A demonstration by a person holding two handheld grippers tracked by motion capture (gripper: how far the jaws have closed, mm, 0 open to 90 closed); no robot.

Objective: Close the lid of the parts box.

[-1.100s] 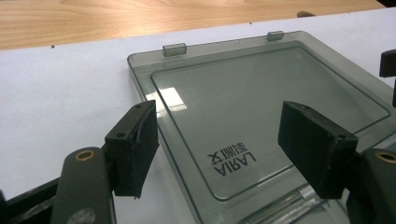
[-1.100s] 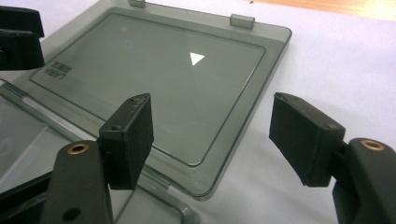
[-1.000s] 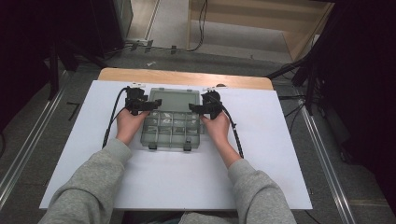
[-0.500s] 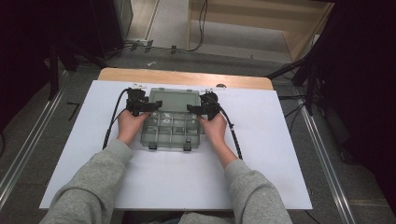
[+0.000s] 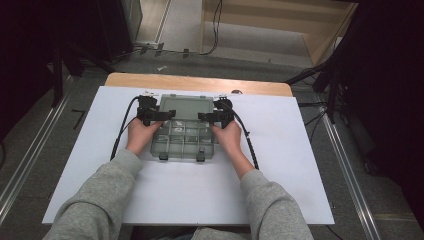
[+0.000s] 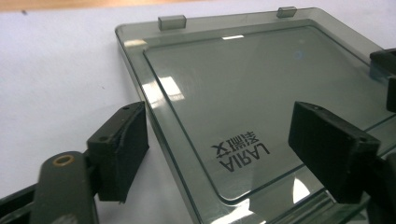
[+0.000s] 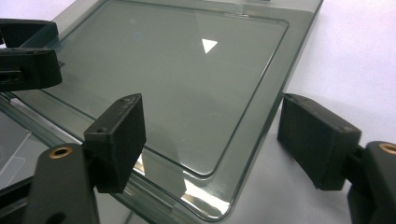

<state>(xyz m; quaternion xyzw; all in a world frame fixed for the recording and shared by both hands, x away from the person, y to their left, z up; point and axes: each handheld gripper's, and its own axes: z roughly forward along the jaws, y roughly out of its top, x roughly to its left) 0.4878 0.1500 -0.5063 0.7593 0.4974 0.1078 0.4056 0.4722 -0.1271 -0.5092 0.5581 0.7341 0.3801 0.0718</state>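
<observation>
Two hands frame the work here, and we take it from our side outward. Nearest us lies the box (image 5: 183, 140), a smoky compartment case on the white table (image 5: 280, 190), its two latches (image 5: 164, 156) toward us and undone. We judge the opening done: the lid (image 5: 187, 106) is swung back and lies flat on the table beyond the tray, its hinge tabs at the far edge. What is left looks like letting go and then dealing with the compartments.

The tray is split into small cells; we see pale glints in a few, but whether these are parts or reflections we cannot tell.

The left gripper (image 6: 219, 154) straddles the lid's left edge, one jaw outside over the table, one above the lid. Its jaws have just been opening and stand spread, pads off the plastic. The right gripper (image 7: 210, 140) mirrors it at the lid's right corner, also just opening, edge between the jaws but unpressed.
</observation>
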